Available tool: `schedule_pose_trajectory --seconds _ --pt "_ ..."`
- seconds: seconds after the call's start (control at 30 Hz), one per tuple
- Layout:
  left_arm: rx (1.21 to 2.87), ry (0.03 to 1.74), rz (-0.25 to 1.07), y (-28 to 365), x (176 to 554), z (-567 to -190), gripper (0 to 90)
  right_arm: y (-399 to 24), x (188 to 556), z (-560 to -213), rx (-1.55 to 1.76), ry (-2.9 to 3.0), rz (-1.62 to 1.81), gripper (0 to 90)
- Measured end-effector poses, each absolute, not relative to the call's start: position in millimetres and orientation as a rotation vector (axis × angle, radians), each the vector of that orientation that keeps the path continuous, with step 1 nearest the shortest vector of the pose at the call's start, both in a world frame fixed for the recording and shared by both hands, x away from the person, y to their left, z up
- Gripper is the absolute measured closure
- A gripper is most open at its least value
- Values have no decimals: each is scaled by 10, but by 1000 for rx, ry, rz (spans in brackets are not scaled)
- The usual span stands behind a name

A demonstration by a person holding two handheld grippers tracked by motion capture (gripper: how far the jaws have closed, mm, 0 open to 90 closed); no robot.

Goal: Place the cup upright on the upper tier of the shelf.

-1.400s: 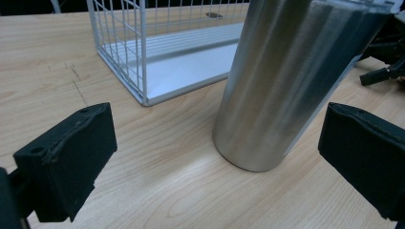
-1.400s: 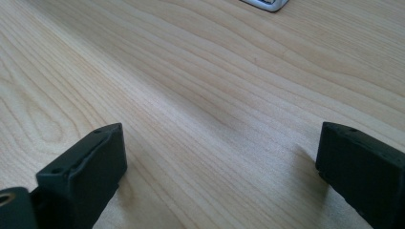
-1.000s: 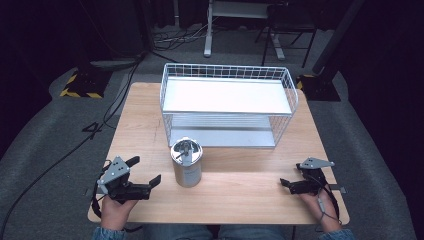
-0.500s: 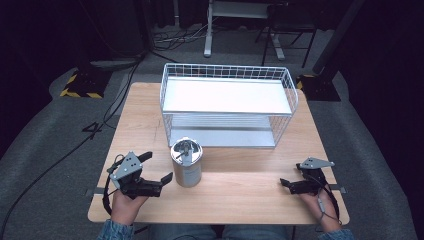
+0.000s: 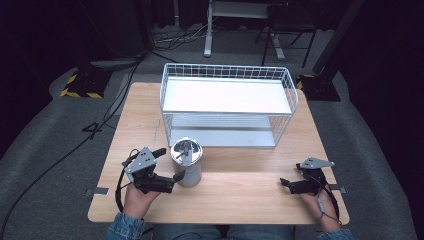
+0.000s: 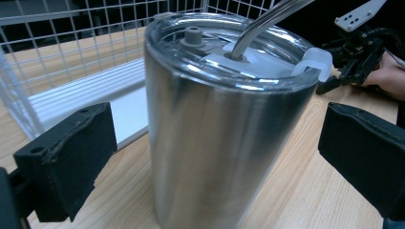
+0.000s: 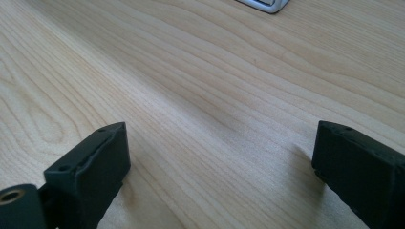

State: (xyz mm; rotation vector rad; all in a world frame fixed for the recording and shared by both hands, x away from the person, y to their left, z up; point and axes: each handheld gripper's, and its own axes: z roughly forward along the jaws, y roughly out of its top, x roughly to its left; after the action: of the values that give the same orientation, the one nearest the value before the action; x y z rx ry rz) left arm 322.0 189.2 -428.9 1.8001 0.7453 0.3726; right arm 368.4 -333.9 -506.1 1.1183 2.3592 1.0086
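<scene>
Stretching under both pairs of jaws, the pale wooden table [image 5: 240,192] stands on grey carpet in a dark room, with cables and a yellow-and-black striped block [image 5: 77,85] on the floor beyond its left far corner. At the left, the left gripper [image 5: 167,170] has its jaws spread wide, and the steel cup [image 6: 217,119] stands upright on the table between them, a gap showing on either side, so neither pad touches it. A clear lid with a bent metal straw [image 6: 267,21] closes the cup. Just beyond the jaws and the cup rises the white wire basket [image 5: 227,80], its lower shelf [image 6: 95,95] seen through the mesh behind the left jaw. Farther right, well apart from the cup, the right gripper [image 5: 287,184] rests low at the table's near edge, jaws wide open with bare wood grain between them. A corner of the basket's base [image 7: 262,4] shows far ahead of those jaws.
</scene>
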Motion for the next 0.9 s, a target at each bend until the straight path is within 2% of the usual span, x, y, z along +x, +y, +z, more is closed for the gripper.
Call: schedule_pose_trajectory --seconds 0.9 --pt "1797 694 418 1550 3452 -4436 0 -3338 3672 -5060 1131 2347 1008 69"
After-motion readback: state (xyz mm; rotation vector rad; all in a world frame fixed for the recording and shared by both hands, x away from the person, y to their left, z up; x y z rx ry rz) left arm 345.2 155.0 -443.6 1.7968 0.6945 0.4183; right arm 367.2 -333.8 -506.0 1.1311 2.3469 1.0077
